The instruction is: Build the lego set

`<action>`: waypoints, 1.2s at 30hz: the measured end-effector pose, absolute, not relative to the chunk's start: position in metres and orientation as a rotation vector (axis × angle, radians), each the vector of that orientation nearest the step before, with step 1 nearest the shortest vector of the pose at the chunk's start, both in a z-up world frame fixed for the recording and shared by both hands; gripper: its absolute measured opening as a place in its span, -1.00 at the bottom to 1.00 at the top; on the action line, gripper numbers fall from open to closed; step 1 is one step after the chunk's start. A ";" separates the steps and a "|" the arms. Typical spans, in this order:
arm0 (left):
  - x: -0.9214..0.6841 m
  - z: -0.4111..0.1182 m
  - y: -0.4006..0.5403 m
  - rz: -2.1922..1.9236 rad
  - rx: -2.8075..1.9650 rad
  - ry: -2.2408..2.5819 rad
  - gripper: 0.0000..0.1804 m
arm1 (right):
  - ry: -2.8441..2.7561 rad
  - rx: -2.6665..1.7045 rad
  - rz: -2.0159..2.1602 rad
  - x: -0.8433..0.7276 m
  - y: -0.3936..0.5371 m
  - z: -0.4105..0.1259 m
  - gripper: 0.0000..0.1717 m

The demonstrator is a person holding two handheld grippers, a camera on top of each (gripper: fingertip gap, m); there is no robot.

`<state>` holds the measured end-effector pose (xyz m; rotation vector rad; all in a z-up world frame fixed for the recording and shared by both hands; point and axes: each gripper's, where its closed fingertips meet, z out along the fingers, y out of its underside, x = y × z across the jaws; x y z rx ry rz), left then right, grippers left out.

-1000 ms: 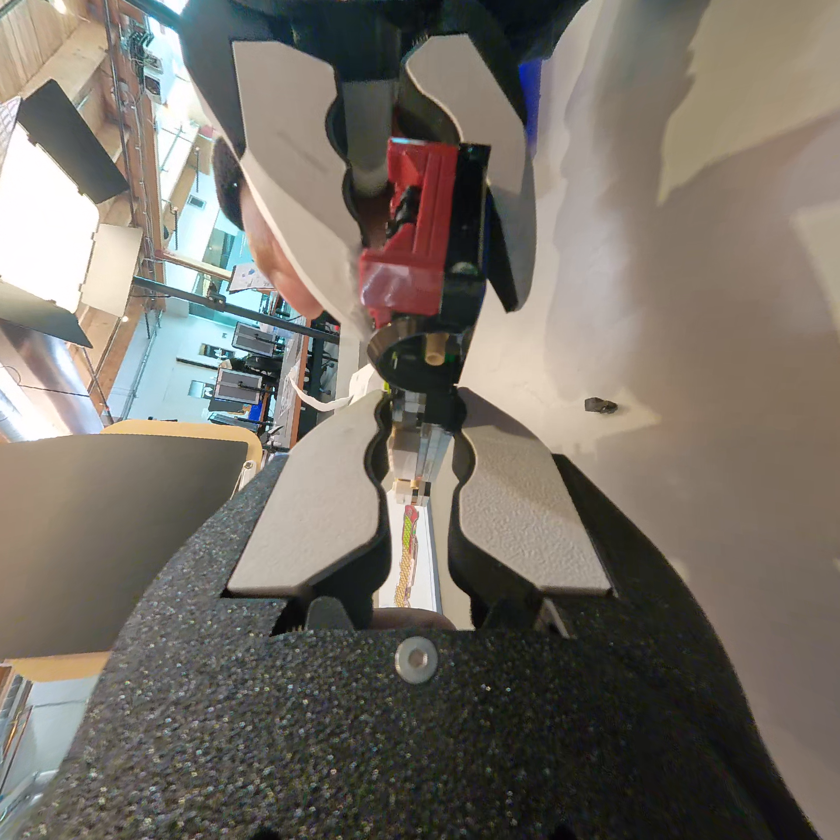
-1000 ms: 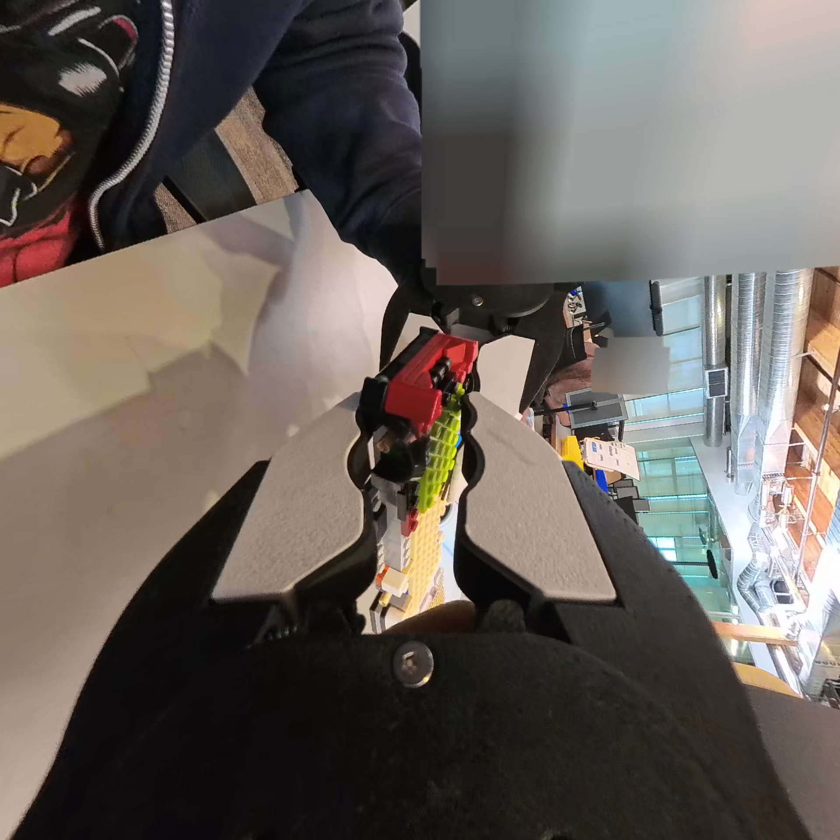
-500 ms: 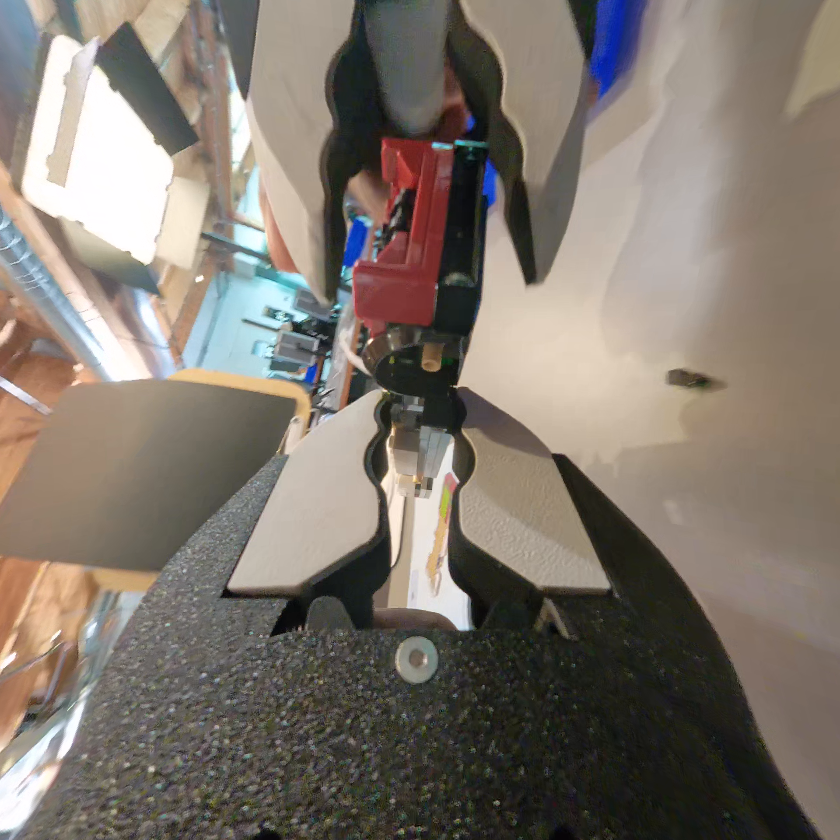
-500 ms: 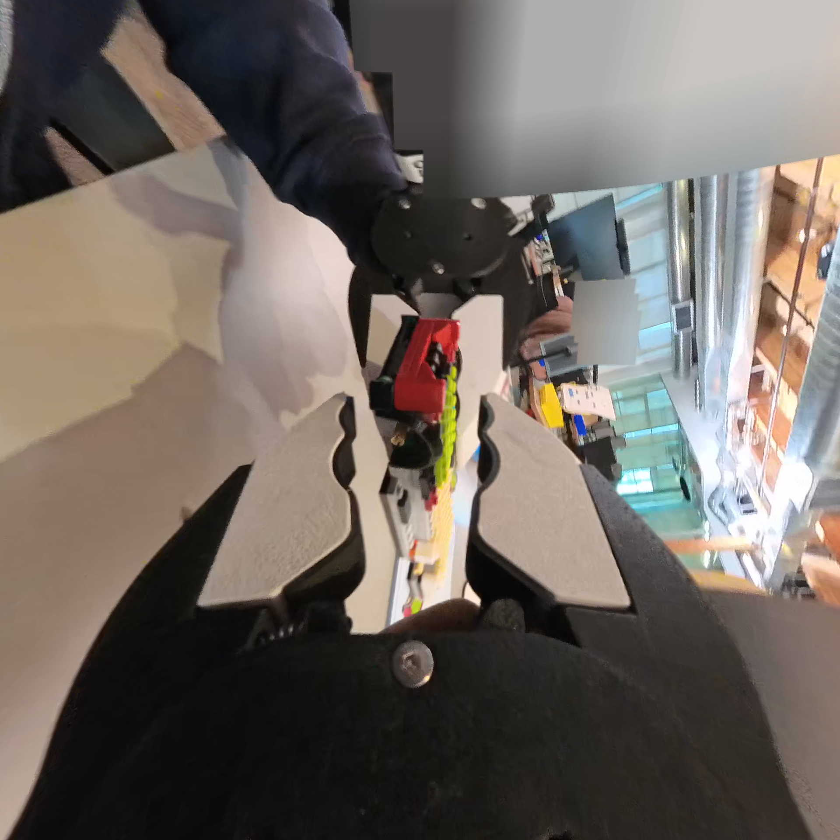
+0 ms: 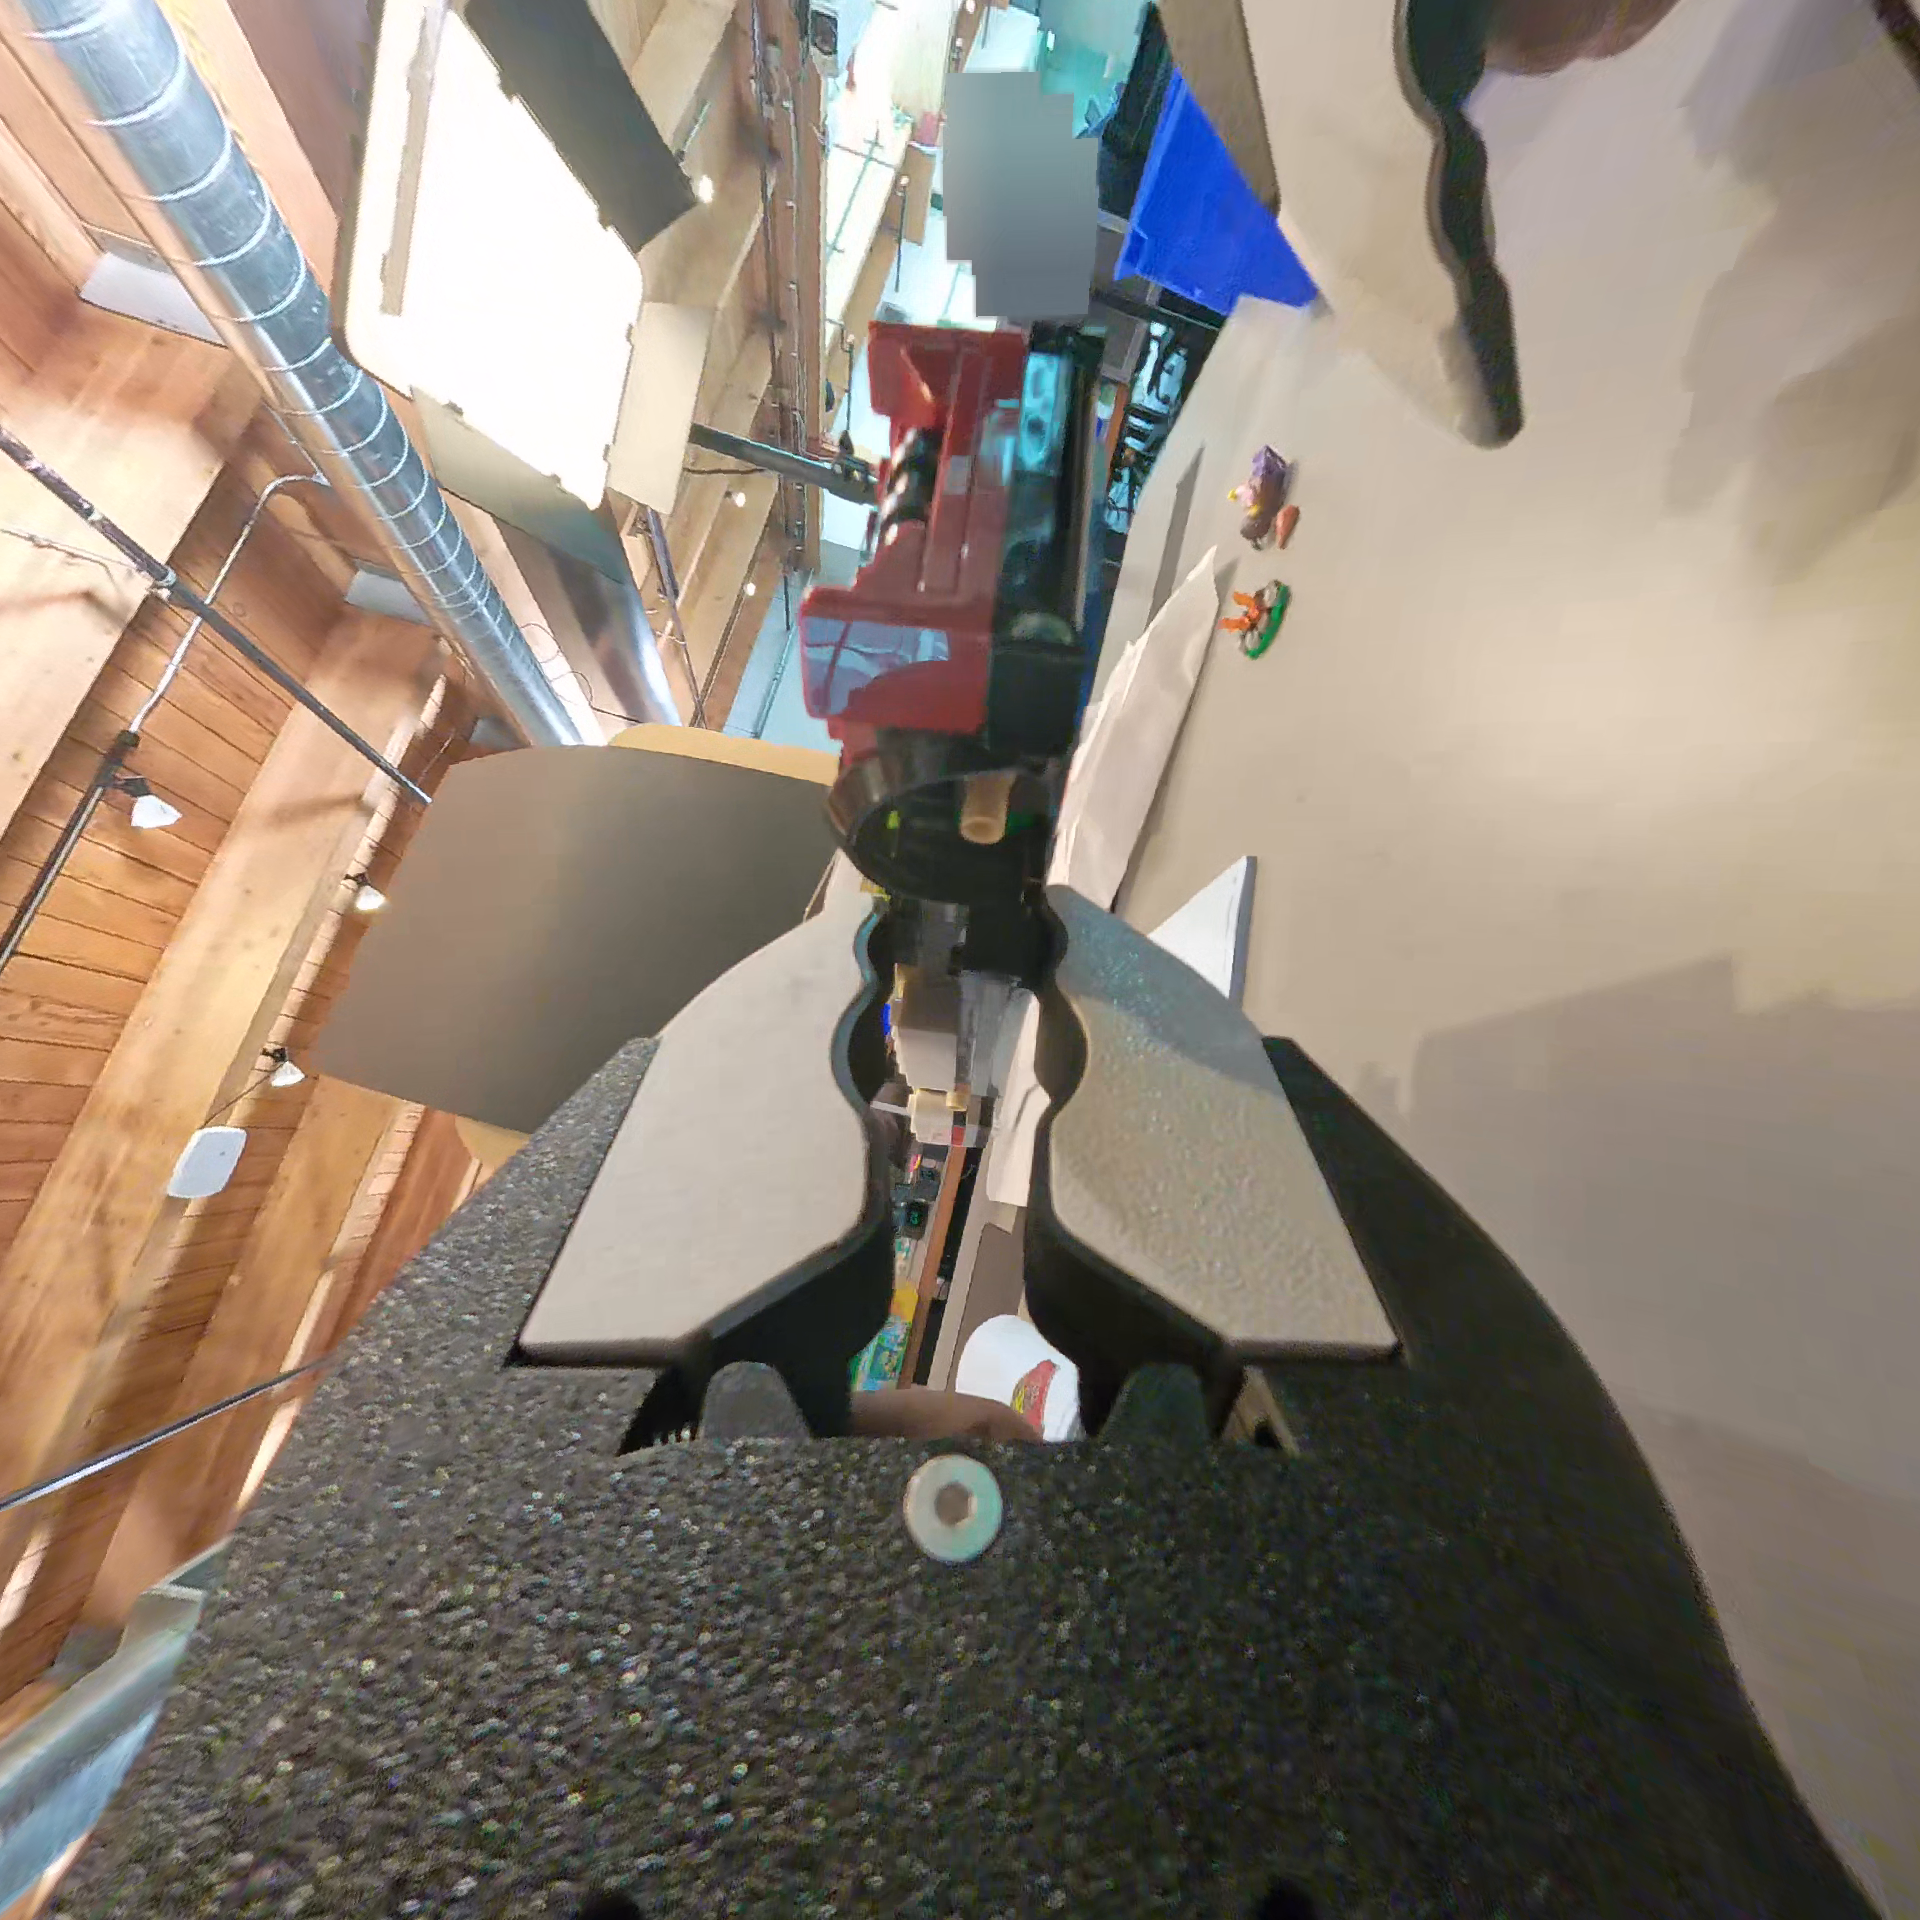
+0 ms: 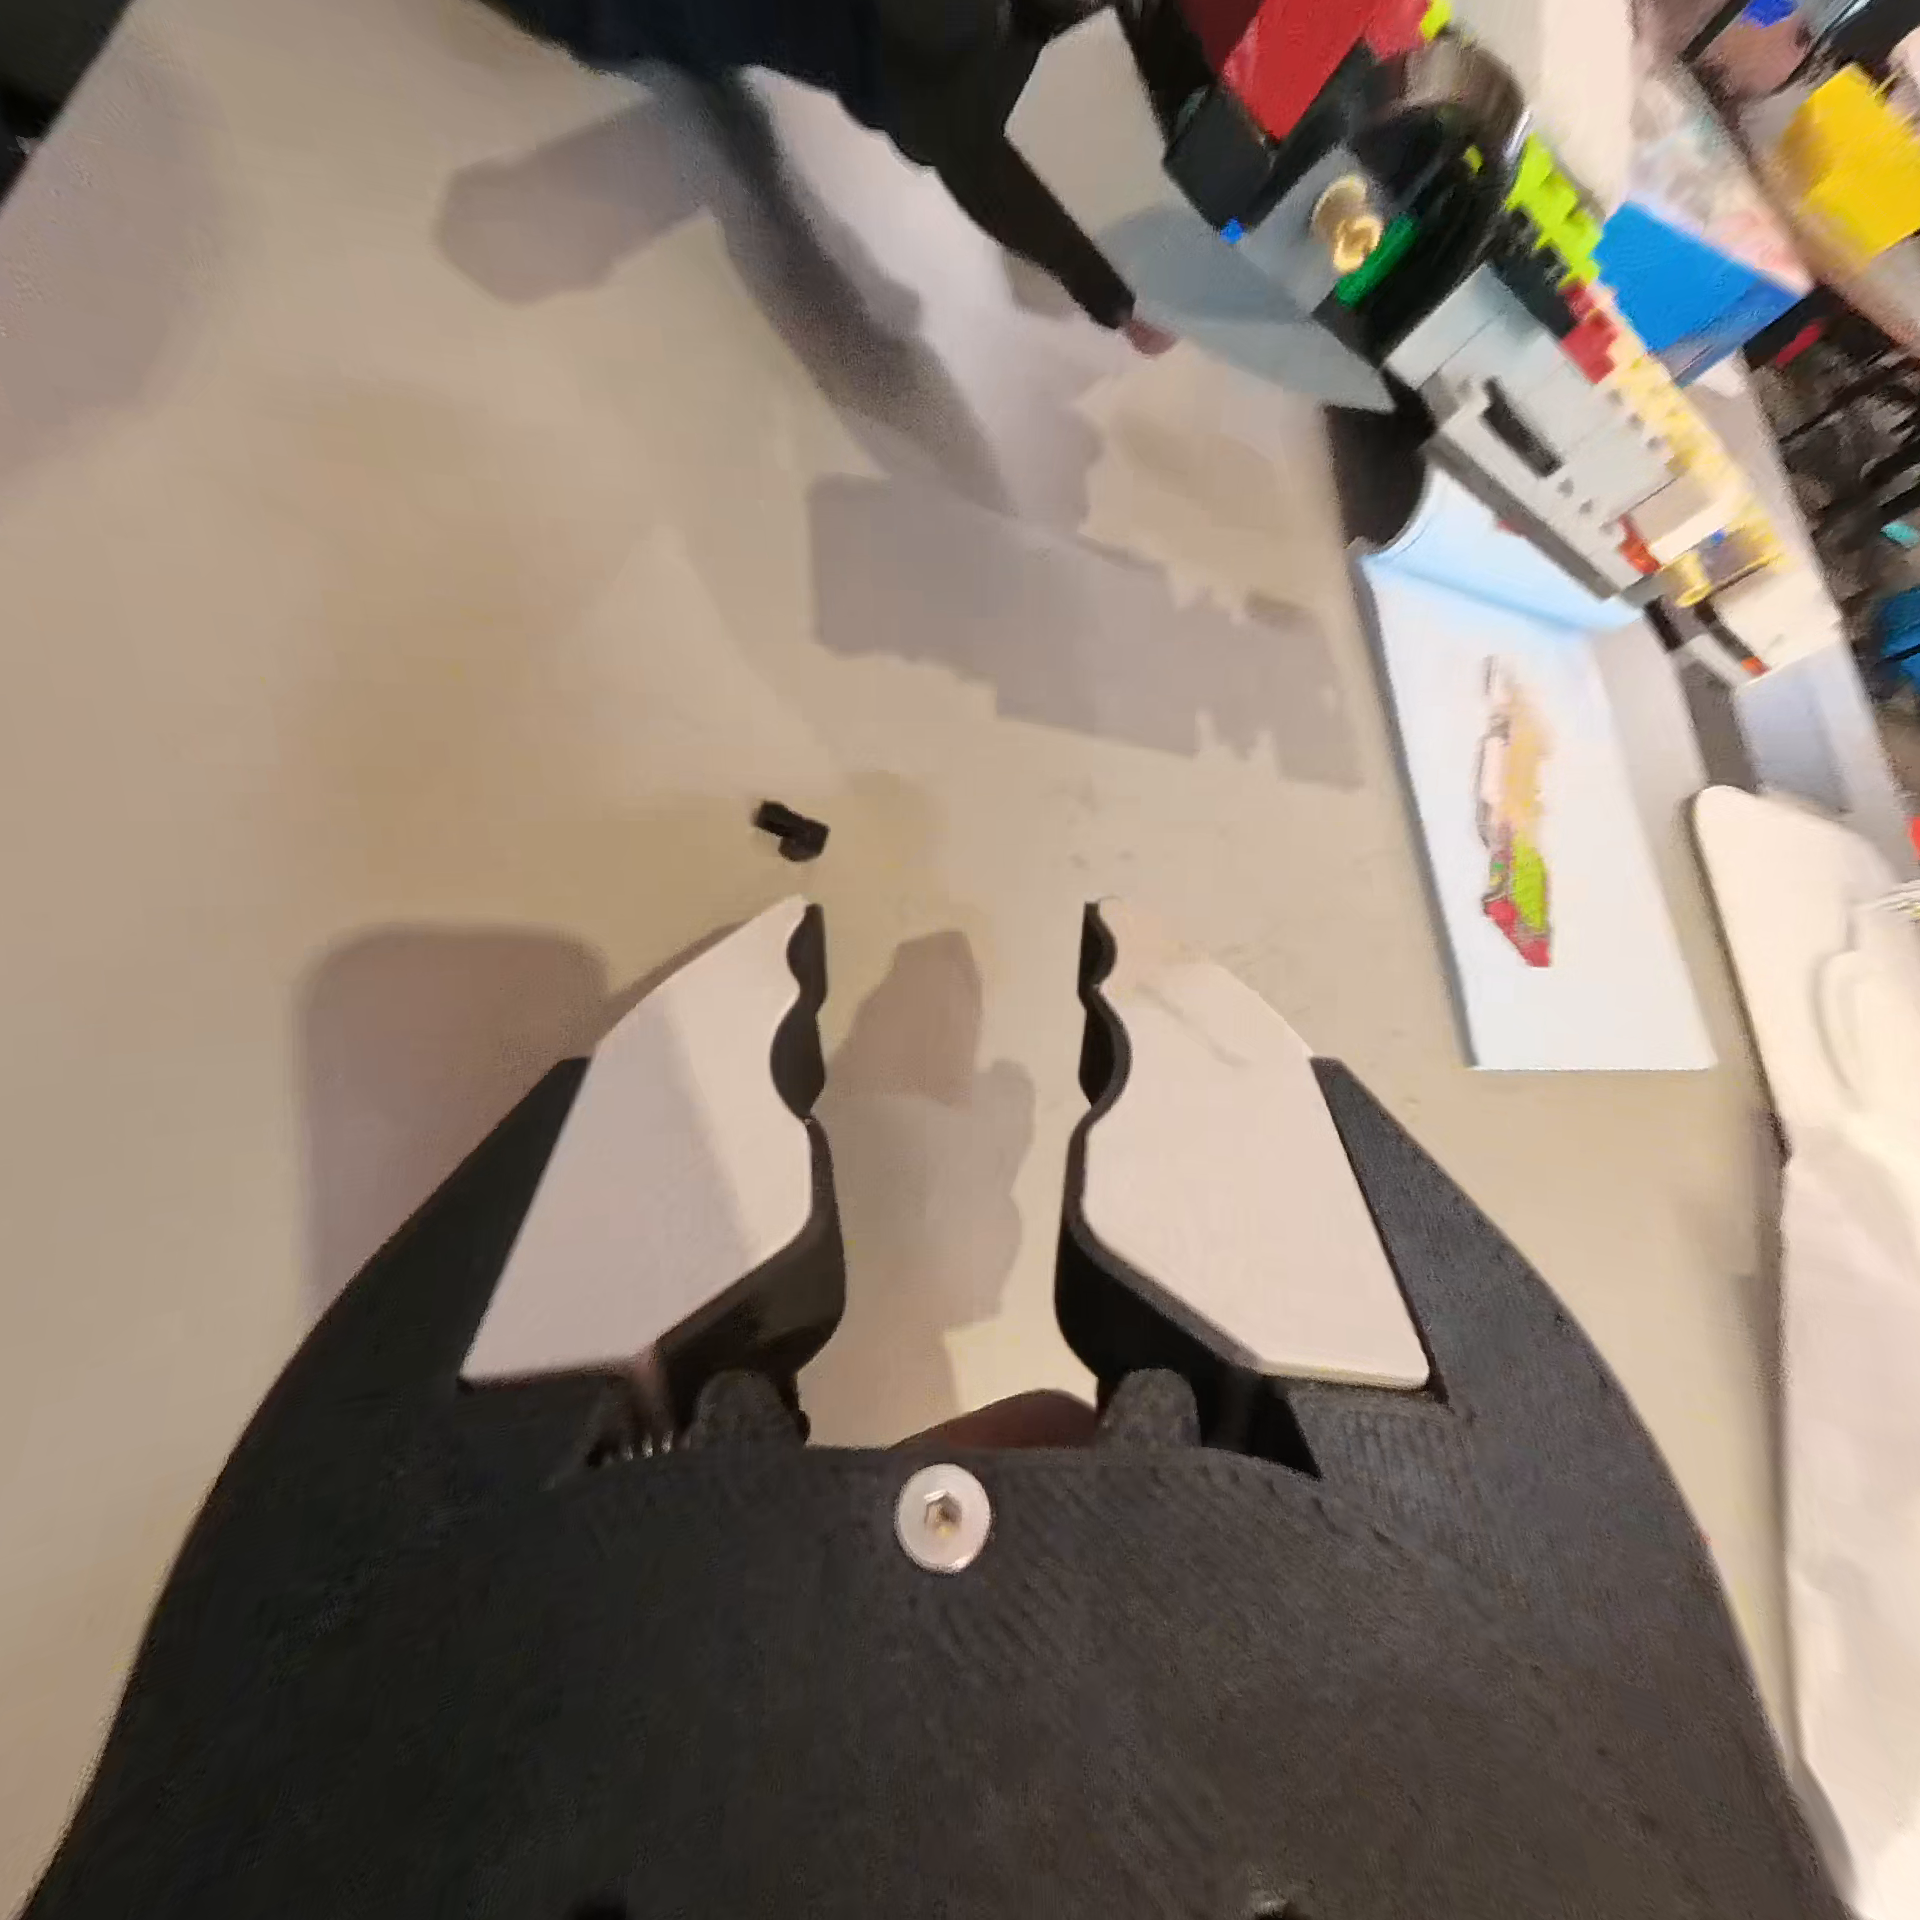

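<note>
Keep your left gripper (image 5: 961, 940) clamped steady on the brick-built model (image 5: 951, 582) raised off the table (image 5: 1558, 727), while your right gripper (image 6: 945, 925), spread and empty, hovers near the small black piece (image 6: 790, 828).

Right tool (image 6: 948, 920) now off the brick model (image 5: 951, 623), bare above table (image 6: 416, 623).

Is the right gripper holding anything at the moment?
No. In the right wrist view the right gripper has its jaws apart with only bare table between them.
</note>
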<state>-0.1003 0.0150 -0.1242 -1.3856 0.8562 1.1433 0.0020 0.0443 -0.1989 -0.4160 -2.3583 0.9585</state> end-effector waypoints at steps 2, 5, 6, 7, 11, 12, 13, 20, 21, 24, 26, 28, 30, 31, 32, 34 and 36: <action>-0.102 -0.131 0.014 1.191 -1.390 0.902 -0.73 | -2.401 -0.415 0.947 0.003 0.043 -0.208 -0.46; -0.102 -0.143 0.014 1.210 -1.414 0.955 -0.73 | -2.430 -0.425 0.924 0.002 0.042 -0.216 -0.46; -0.100 -0.146 0.014 1.204 -1.416 0.966 -0.73 | -2.438 -0.434 0.915 0.002 0.042 -0.219 -0.47; -0.099 -0.148 0.015 1.195 -1.415 0.975 -0.73 | -2.447 -0.438 0.908 0.002 0.043 -0.221 -0.47; -0.096 -0.156 0.018 1.136 -1.441 0.993 -0.73 | -2.471 -0.438 0.928 0.004 0.041 -0.224 -0.53; -0.096 -0.158 0.019 1.125 -1.447 0.996 -0.73 | -2.477 -0.443 0.929 0.004 0.040 -0.225 -0.54; -0.096 -0.158 0.019 1.117 -1.452 0.997 -0.73 | -2.480 -0.443 0.925 0.003 0.039 -0.226 -0.54; -0.095 -0.158 0.019 1.058 -1.477 0.974 -0.73 | -2.563 -0.452 0.914 0.005 0.019 -0.235 -0.60; -0.095 -0.158 0.019 1.054 -1.480 0.975 -0.73 | -2.578 -0.459 0.914 0.006 0.016 -0.236 -0.62; -0.095 -0.157 0.018 1.052 -1.484 0.969 -0.73 | -2.622 -0.465 0.910 0.012 0.010 -0.237 -0.70; -0.095 -0.156 0.017 1.047 -1.489 0.958 -0.73 | -2.663 -0.449 0.930 0.020 0.007 -0.238 -0.71; -0.096 -0.155 0.017 1.041 -1.493 0.948 -0.73 | -2.700 -0.419 0.976 0.029 0.004 -0.236 -0.72; -0.097 -0.155 0.017 1.034 -1.498 0.941 -0.73 | -2.679 -0.427 0.985 0.025 0.006 -0.234 -0.73; -0.097 -0.155 0.017 1.031 -1.500 0.939 -0.73 | -2.667 -0.455 0.984 0.021 0.008 -0.234 -0.72; -0.097 -0.155 0.017 1.027 -1.500 0.937 -0.73 | -2.664 -0.492 0.994 0.018 0.010 -0.235 -0.71; -0.096 -0.155 0.018 1.019 -1.501 0.937 -0.73 | -2.666 -0.568 1.028 0.015 0.010 -0.235 -0.71; -0.095 -0.155 0.018 1.016 -1.501 0.938 -0.73 | -2.670 -0.623 1.045 0.013 0.009 -0.234 -0.71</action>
